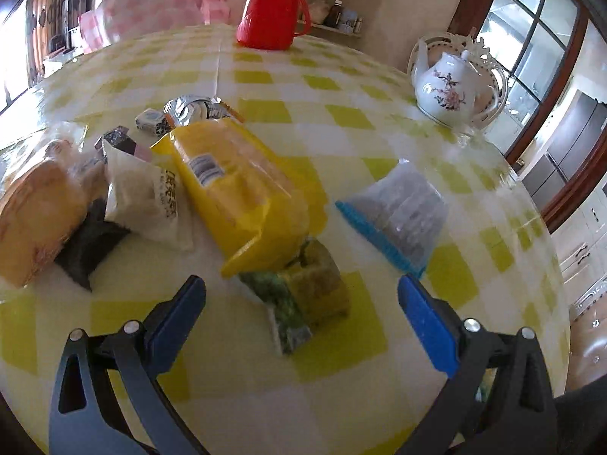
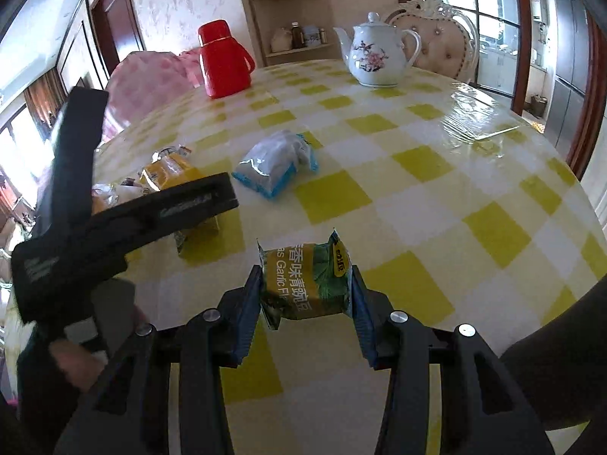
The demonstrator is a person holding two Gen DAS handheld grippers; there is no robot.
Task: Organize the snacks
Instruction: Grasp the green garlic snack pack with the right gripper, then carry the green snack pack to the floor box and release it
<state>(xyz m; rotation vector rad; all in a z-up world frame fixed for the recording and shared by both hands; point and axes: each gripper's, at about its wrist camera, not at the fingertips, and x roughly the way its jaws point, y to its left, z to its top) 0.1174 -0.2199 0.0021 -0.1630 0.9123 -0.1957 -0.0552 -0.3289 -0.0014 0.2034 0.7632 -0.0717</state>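
My right gripper point(image 2: 306, 288) is shut on a small green garlic-pea packet point(image 2: 305, 284), held just above the checked table. My left gripper point(image 1: 301, 295) is open, its blue fingers either side of another green pea packet point(image 1: 299, 299) that lies on the table. Behind it a big yellow bag point(image 1: 235, 185) lies in a pile with a white packet point(image 1: 148, 201), a bread loaf point(image 1: 34, 220) and small wrapped snacks point(image 1: 189, 108). A clear blue-edged packet point(image 1: 398, 216) lies apart to the right; it also shows in the right wrist view point(image 2: 275, 165). The left gripper's body point(image 2: 95, 220) shows at the left of the right wrist view.
A red thermos point(image 1: 271, 11) stands at the table's far side and a white flowered teapot point(image 1: 449, 89) at the far right. The round table point(image 1: 341, 87) has a yellow-and-white checked cover. A pink cloth-covered chair point(image 1: 151, 3) is behind it.
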